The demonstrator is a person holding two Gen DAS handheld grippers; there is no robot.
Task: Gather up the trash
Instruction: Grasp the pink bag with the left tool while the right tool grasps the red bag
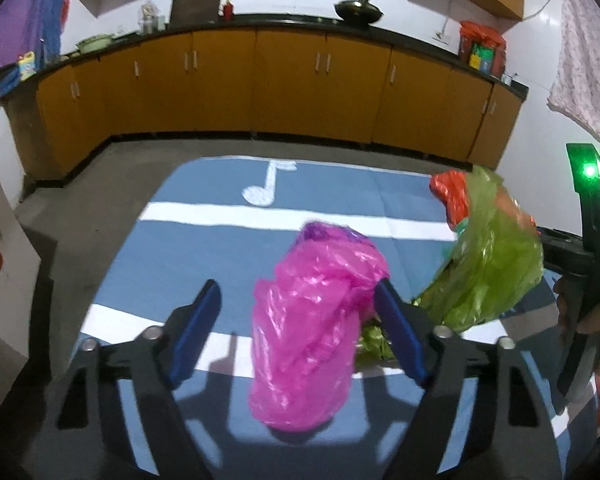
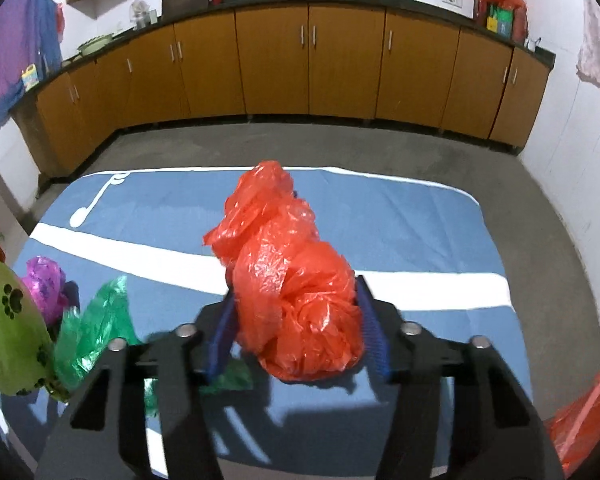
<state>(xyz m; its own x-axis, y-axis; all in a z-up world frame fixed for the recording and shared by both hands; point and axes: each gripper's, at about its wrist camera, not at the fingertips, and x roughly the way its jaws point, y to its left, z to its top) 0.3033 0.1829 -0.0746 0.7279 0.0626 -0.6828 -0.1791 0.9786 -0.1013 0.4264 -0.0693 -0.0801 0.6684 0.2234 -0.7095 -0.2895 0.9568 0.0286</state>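
Observation:
A crumpled pink plastic bag [image 1: 312, 332] lies between the jaws of my left gripper [image 1: 298, 312], which stands wide open; the right pad touches the bag, the left pad is clear of it. The bag also shows small in the right wrist view [image 2: 46, 284]. My right gripper [image 2: 294, 312] is shut on a crumpled red plastic bag [image 2: 292, 280], held above the blue mat [image 2: 420, 232]. In the left wrist view the red bag [image 1: 450, 196] peeks out behind a light green bag [image 1: 488, 264] with paw prints [image 2: 8, 320]. A darker green bag [image 2: 96, 332] lies beside it.
The blue mat with white stripes and a music note [image 1: 266, 188] covers the grey floor. Orange cabinets [image 1: 292, 88] with a black counter line the far wall. A red bag [image 2: 584, 420] lies at the lower right. The right gripper's handle [image 1: 588, 264] stands at the right edge.

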